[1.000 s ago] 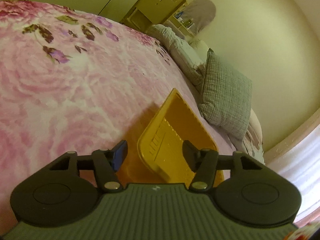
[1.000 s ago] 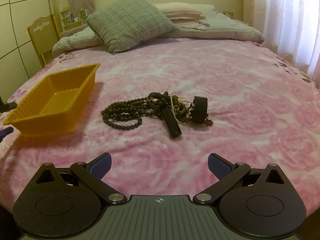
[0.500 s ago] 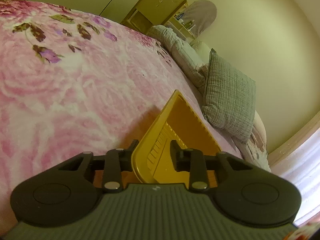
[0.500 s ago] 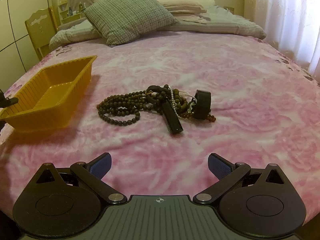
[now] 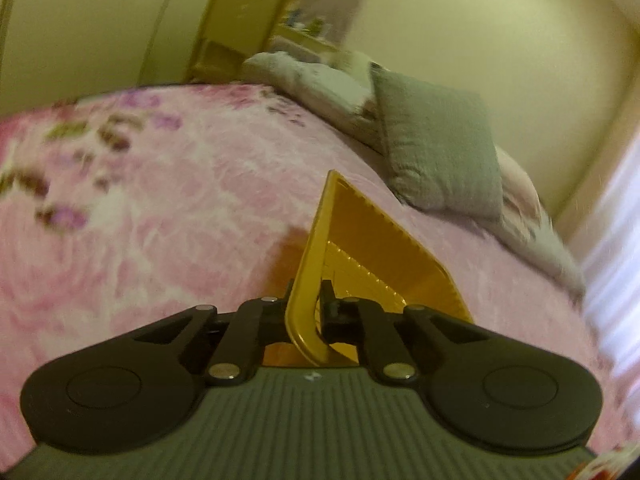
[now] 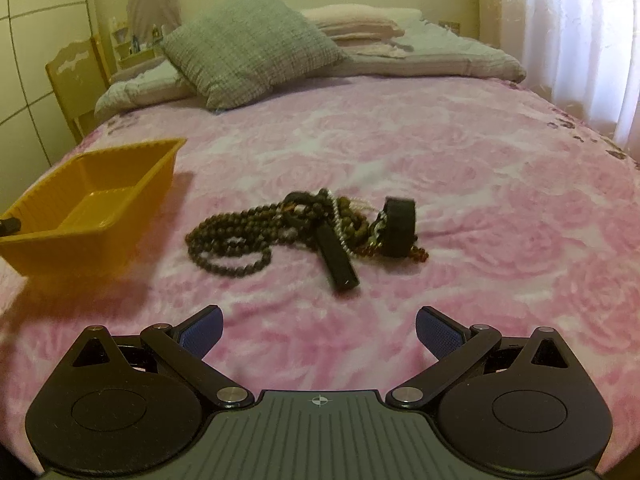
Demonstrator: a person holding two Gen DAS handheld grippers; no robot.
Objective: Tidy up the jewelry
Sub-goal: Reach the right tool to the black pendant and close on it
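L. gripper (image 5: 308, 304): fingers just closed, clamped on near rim of yellow plastic tray (image 5: 384, 256), tilted, at left of bed (image 6: 440, 152). R. gripper (image 6: 319, 330): fingers spread, holding nothing. Jewelry pile (image 6: 304, 228), beads w/ black straps, mid-bed, apart from tray.

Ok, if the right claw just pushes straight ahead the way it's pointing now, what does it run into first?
Probably the pink bedspread itself: the right claw stands open and angles down at bare cover. Just beyond in that line lies the jewelry pile, its black strap nearest. Depth is hard to judge here.
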